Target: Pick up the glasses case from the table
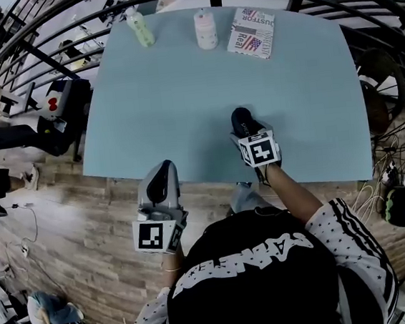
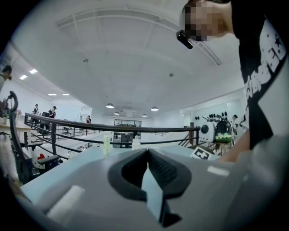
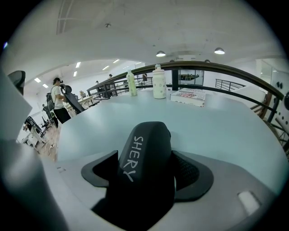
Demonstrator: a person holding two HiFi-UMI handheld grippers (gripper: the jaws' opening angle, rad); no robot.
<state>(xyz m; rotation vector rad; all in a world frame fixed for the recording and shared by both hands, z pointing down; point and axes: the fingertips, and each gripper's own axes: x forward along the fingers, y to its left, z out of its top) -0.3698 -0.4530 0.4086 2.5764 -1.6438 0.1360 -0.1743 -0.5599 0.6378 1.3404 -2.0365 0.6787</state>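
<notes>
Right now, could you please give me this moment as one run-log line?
right gripper: shut on case | left gripper: shut, empty | case: over table, lift unclear

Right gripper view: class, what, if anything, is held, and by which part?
The right gripper holds the black glasses case, its fingers clamped on its long sides, far end jutting out.

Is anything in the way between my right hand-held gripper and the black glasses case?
Nothing visible. The glasses case already sits between the jaws of the right hand-held gripper, which are closed on it. The green bottle, white bottle and magazine stand well apart at the far edge of the table.
</notes>
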